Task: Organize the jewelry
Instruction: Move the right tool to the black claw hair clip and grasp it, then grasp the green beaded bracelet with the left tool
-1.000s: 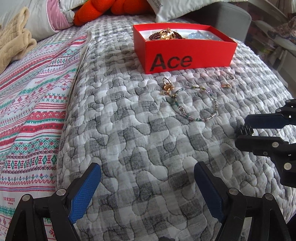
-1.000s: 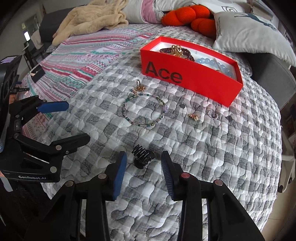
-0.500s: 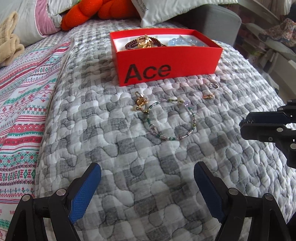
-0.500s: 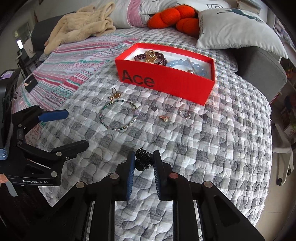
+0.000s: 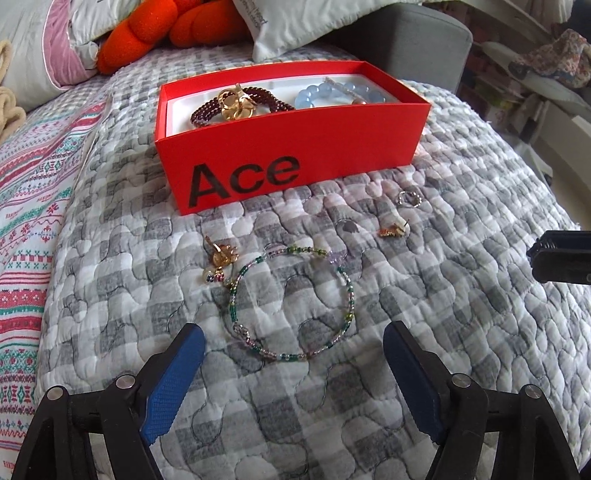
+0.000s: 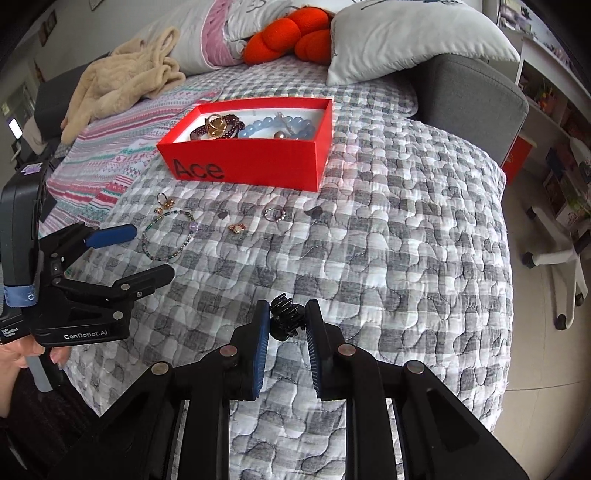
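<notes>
A red "Ace" box (image 5: 288,147) (image 6: 251,162) stands on the quilted bed and holds dark red beads, a gold piece and blue beads. In front of it lie a beaded bracelet (image 5: 291,299) (image 6: 170,236), a gold earring (image 5: 219,258), a small gold stud (image 5: 393,230) and a silver ring (image 5: 409,198). My left gripper (image 5: 293,365) is open, just short of the bracelet; it also shows in the right wrist view (image 6: 144,251). My right gripper (image 6: 286,325) is shut on a black hair claw clip (image 6: 284,319), lifted off the quilt.
Pillows (image 6: 406,33) and an orange cushion (image 6: 291,33) lie behind the box, a beige blanket (image 6: 122,85) at the far left. A grey headboard (image 6: 476,96) and the bed's edge are to the right, with an office chair base (image 6: 554,258) on the floor.
My right gripper closed on the black claw clip and lifted it toward the box. My left gripper moved forward to the beaded bracelet, staying open.
</notes>
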`<move>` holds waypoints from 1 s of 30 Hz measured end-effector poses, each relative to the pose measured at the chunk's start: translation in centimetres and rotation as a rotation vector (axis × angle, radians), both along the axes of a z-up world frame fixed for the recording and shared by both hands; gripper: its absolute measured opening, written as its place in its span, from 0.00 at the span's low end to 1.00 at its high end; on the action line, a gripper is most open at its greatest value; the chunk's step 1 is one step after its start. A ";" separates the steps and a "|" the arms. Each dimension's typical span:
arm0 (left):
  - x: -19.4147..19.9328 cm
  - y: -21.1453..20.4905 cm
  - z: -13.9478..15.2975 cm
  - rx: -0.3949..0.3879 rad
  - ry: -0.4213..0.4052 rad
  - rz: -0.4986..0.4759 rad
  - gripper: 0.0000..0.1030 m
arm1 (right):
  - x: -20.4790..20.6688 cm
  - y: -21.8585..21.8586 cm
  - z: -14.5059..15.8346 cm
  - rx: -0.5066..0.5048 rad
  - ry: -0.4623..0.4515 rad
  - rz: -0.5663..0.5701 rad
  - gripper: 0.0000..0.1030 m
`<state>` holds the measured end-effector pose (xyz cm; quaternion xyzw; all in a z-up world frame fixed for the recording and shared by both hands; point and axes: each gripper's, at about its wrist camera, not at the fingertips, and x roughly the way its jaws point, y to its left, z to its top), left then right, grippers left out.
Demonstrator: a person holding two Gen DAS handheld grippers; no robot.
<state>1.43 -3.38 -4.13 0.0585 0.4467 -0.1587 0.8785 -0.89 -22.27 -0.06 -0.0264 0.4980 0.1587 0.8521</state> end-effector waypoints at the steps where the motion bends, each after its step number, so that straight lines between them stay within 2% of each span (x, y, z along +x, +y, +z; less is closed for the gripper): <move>1: 0.1 -0.1 0.0 0.004 -0.005 -0.002 0.78 | 0.0 -0.2 0.1 0.005 0.001 -0.005 0.20; 6: 0.7 -0.5 -0.2 0.022 -0.023 -0.001 0.68 | 0.0 -0.7 0.4 0.019 -0.001 -0.012 0.20; 11: 1.1 -0.5 0.0 0.029 -0.028 0.007 0.53 | 0.1 -0.6 0.7 0.024 -0.003 -0.010 0.20; 21: 0.9 0.4 0.7 -0.012 -0.014 0.004 0.51 | 0.3 0.0 0.7 0.024 -0.004 -0.011 0.20; 30: 0.8 1.2 3.7 -0.068 -0.061 0.030 0.51 | 1.6 1.0 1.8 0.077 -0.025 -0.020 0.20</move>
